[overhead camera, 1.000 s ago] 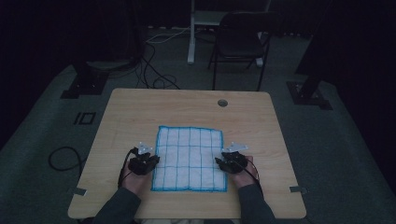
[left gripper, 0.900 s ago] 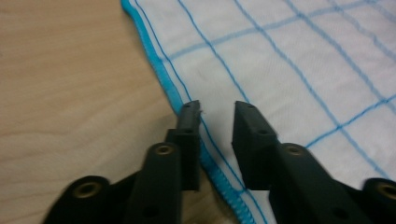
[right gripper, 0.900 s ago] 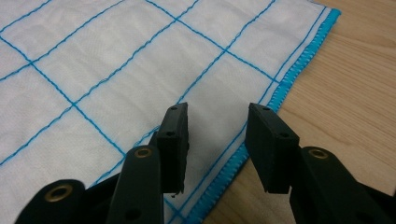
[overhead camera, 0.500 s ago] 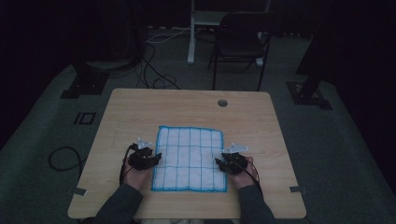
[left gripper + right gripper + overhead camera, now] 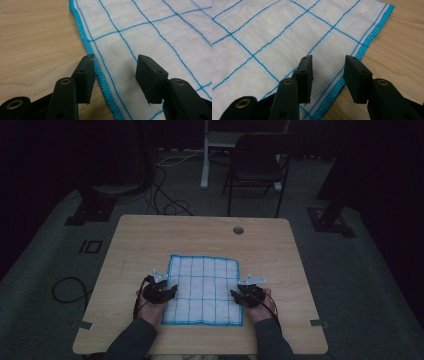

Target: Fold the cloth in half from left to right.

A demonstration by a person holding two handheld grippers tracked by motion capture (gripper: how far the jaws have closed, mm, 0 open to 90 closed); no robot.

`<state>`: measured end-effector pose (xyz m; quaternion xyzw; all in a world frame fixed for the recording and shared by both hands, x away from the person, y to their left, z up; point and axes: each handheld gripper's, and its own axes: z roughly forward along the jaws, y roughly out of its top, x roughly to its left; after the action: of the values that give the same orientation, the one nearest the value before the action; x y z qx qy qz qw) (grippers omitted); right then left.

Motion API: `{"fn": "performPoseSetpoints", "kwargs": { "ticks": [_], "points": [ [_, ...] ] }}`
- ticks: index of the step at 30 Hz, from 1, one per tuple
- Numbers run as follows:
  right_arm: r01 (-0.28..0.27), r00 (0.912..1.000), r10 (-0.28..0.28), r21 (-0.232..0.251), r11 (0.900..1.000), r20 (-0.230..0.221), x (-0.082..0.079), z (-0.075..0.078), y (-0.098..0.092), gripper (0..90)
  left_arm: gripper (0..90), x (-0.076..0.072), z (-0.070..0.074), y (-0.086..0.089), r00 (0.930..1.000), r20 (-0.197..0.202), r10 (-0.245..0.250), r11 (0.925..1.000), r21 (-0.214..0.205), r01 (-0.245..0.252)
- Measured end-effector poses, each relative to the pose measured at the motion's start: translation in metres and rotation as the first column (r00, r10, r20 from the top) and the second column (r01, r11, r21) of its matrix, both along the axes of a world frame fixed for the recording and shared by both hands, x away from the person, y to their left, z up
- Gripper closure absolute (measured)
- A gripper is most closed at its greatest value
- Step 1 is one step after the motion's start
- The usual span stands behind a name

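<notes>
A white square cloth with a blue grid and blue stitched edge (image 5: pixel 204 290) is laid flat in the middle of the light wooden table (image 5: pixel 280 250). The left gripper (image 5: pixel 115 66) is held at the cloth's left edge; its jaws have just been opened wide, with nothing pinched. The right gripper (image 5: pixel 328 67) is held over the right edge, jaws apart, nothing gripped.

The room was dim. A light wooden bench (image 5: pixel 200 240) with a round cable hole (image 5: pixel 238 230) near its far edge stood on grey carpet (image 5: pixel 360 285). Beyond it stood a dark folding chair (image 5: pixel 257 167) and a white desk leg (image 5: pixel 205 157). Black cables (image 5: pixel 165 195) trailed over the floor, and black stand bases (image 5: pixel 90 210) sat on either side.
</notes>
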<state>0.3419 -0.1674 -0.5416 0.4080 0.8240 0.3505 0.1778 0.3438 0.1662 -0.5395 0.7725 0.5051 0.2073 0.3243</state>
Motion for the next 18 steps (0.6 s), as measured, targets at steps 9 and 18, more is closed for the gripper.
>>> {"fn": "performPoseSetpoints", "kwargs": {
  "ticks": [9, 18],
  "points": [
    [-0.001, 1.0, 0.001, -0.003, 1.0, -0.003, -0.0013, 0.0004, 0.0005, 59.0, 67.1, -0.0024, 0.0001, -0.0044, 1.0, 0.0, 0.004, 0.9998, -0.019, -0.004],
    [0.02, 0.9997, -0.02, 0.007, 0.9998, 0.012, -0.005, 0.0032, -0.0016, 61.9, 84.4, 0.0002, 0.0015, 0.0001, 0.9992, -0.038, -0.007, 0.9978, -0.066, 0.004]
  ]
}}
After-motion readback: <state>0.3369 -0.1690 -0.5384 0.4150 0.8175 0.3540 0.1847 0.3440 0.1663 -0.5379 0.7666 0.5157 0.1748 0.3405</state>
